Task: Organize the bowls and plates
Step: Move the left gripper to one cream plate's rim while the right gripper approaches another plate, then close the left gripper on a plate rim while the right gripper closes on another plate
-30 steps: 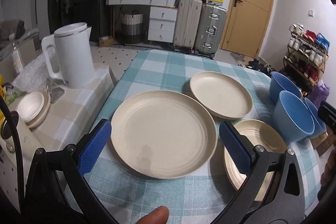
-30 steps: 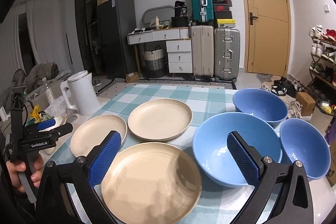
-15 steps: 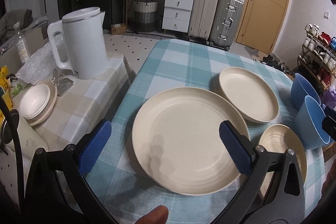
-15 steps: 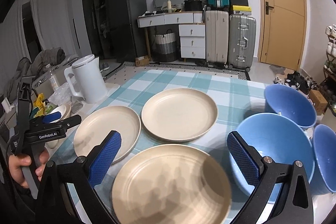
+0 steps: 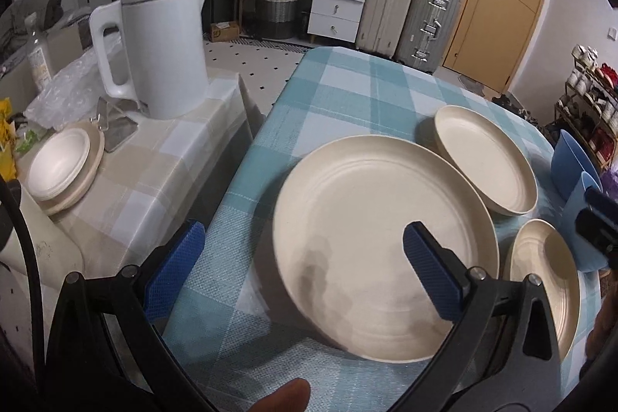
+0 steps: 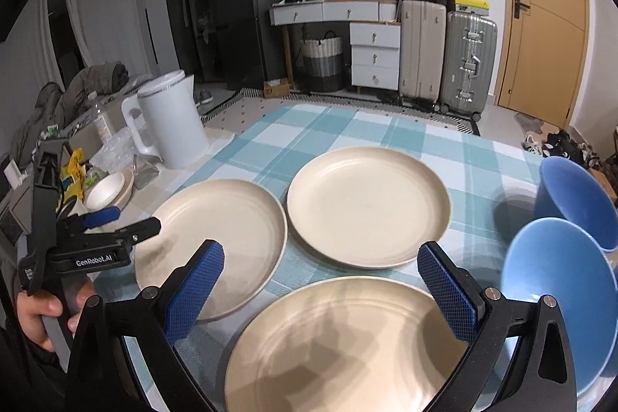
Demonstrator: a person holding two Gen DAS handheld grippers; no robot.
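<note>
Three cream plates lie on the teal checked table (image 5: 347, 95). In the left wrist view the left plate (image 5: 382, 230) fills the middle, with the far plate (image 5: 483, 157) and the near plate (image 5: 544, 280) to its right. My left gripper (image 5: 303, 273) is open, low over the left plate's left rim, holding nothing. In the right wrist view my right gripper (image 6: 320, 288) is open above the near plate (image 6: 347, 346). Two blue bowls (image 6: 560, 304) (image 6: 575, 203) stand to its right. The left gripper (image 6: 129, 221) shows at the left, held by a hand (image 6: 36, 311).
A lower side table (image 5: 154, 172) with a beige checked cloth adjoins the left edge. On it stand a white kettle (image 5: 154, 49) and small stacked white dishes (image 5: 61, 165). Suitcases (image 6: 444, 56), drawers and a door stand far behind.
Both grippers have moved left and closer to the plates. The left plate now fills the left view, and the bowls have slid to the right edge of the right view. Both stay open.
</note>
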